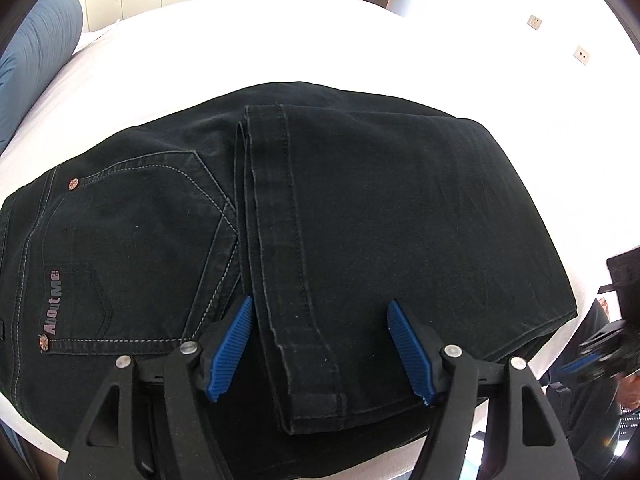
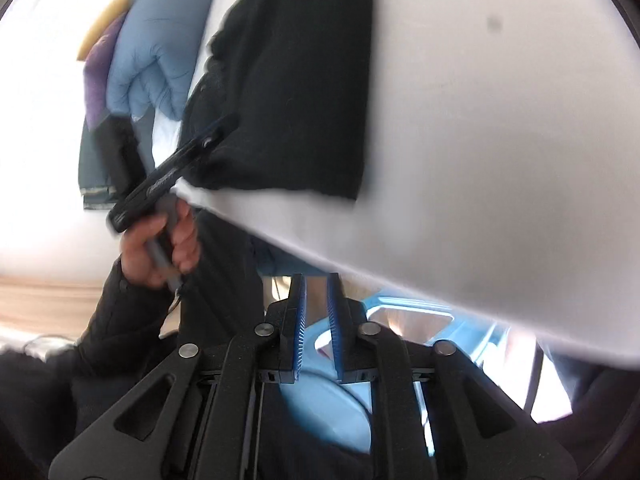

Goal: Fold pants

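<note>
Black jeans (image 1: 360,216) lie folded on a white bed (image 1: 320,32), leg hems laid across the seat beside the back pocket (image 1: 132,240) with its "About Me" label. My left gripper (image 1: 320,304) is open, its blue pads straddling the hem strip at the near edge, holding nothing. In the blurred right wrist view the jeans (image 2: 288,80) lie on the bed and the left gripper (image 2: 176,172) shows at their edge. My right gripper (image 2: 316,284) is off the bed's side, its jaws nearly closed with a narrow gap, nothing between them.
A blue pillow (image 1: 36,64) lies at the bed's far left and also shows in the right wrist view (image 2: 160,40). Cupboards and a door stand behind the bed. The right gripper's body (image 1: 616,344) shows at the right edge. A light blue stool (image 2: 328,408) sits below the bed edge.
</note>
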`<state>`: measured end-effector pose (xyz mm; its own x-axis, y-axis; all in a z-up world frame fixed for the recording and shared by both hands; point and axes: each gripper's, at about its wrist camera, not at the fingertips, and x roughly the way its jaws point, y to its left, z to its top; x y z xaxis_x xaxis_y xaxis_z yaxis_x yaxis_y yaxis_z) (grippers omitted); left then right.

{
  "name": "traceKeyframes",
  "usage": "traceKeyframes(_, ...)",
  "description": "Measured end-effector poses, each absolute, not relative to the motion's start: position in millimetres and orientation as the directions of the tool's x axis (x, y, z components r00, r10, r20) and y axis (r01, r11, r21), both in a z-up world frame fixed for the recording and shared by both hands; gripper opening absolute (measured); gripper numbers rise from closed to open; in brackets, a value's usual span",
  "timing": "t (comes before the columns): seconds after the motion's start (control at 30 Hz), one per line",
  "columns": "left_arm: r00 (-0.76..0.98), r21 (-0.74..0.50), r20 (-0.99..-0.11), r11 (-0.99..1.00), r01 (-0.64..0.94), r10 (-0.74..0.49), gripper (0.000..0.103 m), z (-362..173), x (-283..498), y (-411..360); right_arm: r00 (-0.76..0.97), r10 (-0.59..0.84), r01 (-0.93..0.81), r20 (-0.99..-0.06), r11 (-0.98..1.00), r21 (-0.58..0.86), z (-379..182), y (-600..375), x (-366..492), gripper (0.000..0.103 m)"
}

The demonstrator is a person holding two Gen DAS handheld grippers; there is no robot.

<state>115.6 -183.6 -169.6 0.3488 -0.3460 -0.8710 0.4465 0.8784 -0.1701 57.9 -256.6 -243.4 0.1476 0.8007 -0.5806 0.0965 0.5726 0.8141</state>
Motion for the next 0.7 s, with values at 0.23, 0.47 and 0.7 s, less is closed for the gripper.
traceKeyframes(0.23, 0.346, -0.170, -0.873, 0.880, 0.443, -0.343, 0.071, -171, 115, -182, 0.421, 0.795, -0.009, -0.437, 0.485, 0.874, -160, -287, 147, 0.014)
traceKeyframes(0.47, 0.347, -0.174, -0.872, 0.881, 0.441, -0.346, 0.071, -174, 115, -183, 0.402, 0.745, 0.193, -0.532, 0.499, 0.845, -222, -308, 228, 0.014)
traceKeyframes(0.7, 0.361, -0.190, -0.858, 0.878, 0.439, -0.366, 0.076, -179, 111, -179, 0.361, 0.787, 0.118, -0.501, 0.494, 0.861, -231, -305, 135, 0.014)
